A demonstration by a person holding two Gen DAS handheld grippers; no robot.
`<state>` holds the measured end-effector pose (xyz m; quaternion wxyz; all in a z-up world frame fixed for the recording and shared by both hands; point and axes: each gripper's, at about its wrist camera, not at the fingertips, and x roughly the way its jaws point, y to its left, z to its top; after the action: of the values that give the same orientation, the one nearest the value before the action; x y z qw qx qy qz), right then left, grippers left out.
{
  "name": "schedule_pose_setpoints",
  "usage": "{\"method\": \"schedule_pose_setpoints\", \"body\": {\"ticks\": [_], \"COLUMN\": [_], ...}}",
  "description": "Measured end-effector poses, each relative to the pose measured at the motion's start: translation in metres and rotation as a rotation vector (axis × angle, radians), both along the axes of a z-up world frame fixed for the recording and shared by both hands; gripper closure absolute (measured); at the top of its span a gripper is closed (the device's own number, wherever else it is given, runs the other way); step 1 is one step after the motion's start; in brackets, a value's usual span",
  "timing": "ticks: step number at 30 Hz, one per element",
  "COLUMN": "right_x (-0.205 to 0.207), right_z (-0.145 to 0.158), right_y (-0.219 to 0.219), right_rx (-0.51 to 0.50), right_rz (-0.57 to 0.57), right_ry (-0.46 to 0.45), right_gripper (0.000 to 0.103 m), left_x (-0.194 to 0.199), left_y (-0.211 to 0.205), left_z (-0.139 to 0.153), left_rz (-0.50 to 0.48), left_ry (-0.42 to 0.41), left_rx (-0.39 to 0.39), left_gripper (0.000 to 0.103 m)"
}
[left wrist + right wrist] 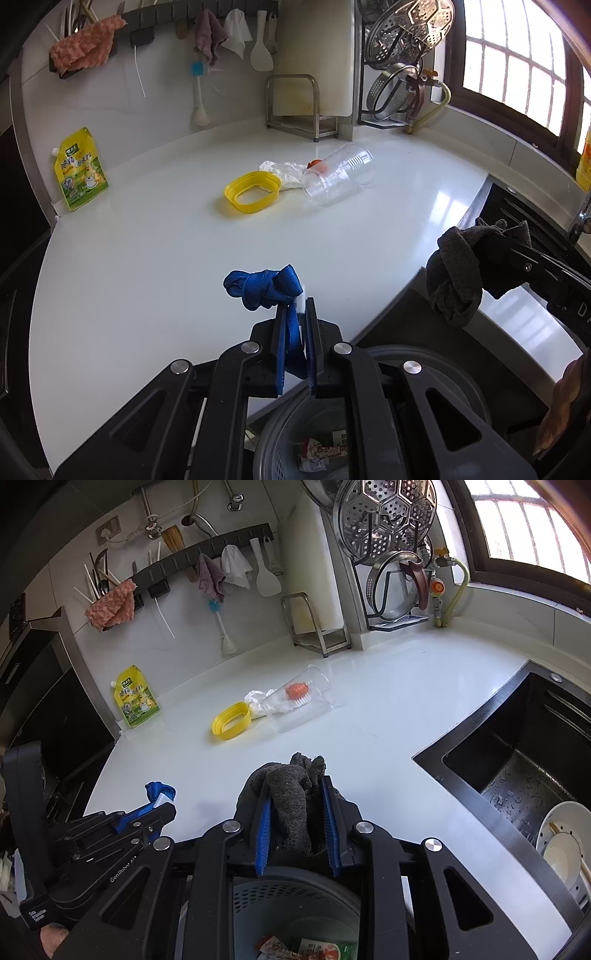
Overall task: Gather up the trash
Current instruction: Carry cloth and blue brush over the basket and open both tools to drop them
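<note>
Blue woven strap (271, 288) bunches in the clamped left claw (301, 314); fuzzy grey cloth (295, 801) fills the gripping right claw (297, 786).

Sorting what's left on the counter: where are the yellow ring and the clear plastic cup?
yellow ring (252, 192), left wrist view, near rim.
clear plastic cup (341, 173), left wrist view, side wall.
</note>
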<state>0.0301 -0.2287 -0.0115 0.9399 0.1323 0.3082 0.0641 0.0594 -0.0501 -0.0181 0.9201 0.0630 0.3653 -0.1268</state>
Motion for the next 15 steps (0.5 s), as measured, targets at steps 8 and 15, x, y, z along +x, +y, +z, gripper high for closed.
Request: {"method": "schedule_pose_setpoints", "body": {"ticks": [8,15], "right_x": [-0.058,-0.099], "right_z": [-0.011,-0.029], "right_y": [0.016,0.040], "right_rx": [-0.001,-0.037], "right_rz": [-0.019,-0.011], "right_ry": [0.024,0.053], "right_gripper": [0.079,0.079], "left_x": [-0.049,-0.086], "left_y": [0.017,0.021], "left_z": [-0.010,-0.019], "left_rz": [-0.004,-0.015], "left_ry": [0.013,0.000], "left_rx": [-0.022,-0.014], "left_gripper": [0.094,0.094]}}
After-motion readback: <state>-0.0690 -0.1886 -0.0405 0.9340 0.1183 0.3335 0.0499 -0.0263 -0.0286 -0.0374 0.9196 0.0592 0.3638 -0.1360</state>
